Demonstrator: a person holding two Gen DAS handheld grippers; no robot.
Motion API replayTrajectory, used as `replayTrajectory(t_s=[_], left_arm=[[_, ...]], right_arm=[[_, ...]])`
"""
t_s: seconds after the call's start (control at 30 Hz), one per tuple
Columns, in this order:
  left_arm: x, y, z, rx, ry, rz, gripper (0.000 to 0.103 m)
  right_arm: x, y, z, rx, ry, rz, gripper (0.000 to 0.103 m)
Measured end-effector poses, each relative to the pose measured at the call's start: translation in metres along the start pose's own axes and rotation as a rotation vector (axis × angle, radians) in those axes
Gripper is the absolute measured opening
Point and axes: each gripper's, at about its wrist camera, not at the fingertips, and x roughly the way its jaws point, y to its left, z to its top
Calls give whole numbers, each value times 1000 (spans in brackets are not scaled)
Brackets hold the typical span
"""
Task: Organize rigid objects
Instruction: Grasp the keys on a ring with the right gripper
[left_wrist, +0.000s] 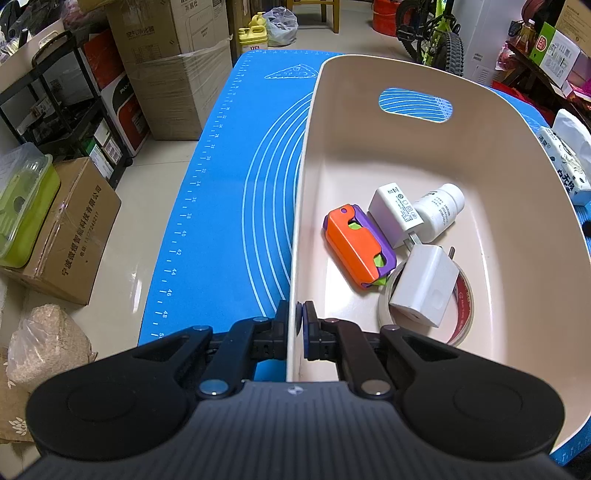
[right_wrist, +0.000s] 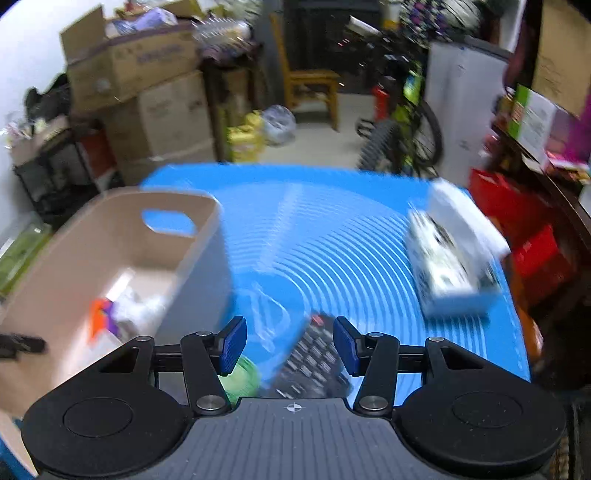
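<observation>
Bin (left_wrist: 517, 155) holding chargers, tape, toy, tissue pack (right_wrist: 454, 254) beside, calculator (right_wrist: 314, 362) below fingers

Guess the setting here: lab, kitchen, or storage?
Probably a home storage room or garage: stacked cardboard boxes, a bicycle and a wooden chair crowd around the blue mat.

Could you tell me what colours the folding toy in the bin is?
Orange, purple and green toy, clearest in the left wrist view.

My left wrist view is sharp and evenly lit from above, with soft glare on the glossy pale floor tiles (left_wrist: 146, 254); my right wrist view smears with motion blur, and both bend strongly at their dark corners
</observation>
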Motion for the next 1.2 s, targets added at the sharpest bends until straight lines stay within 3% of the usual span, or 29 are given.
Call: replayTrajectory(t_s=[0.23,0.73,0.8,0.97,1.2], left_arm=[[-1,1,0,1,0,0,10],[-1,1,-1,6,2,5,10],[-1,1,-1,5,2,4,10],[-1,1,-1,6,2,6,10],[0,1,0,7,3,9,10]], right_arm=[[35,-22,-22,102,14,-50,58],[66,-35,-32,142,11,-99,40],[68,-40,-34,166,17,-93,30],[73,-46,-36,202,27,-64,20],[71,-41,-35,203,8,-27,14]])
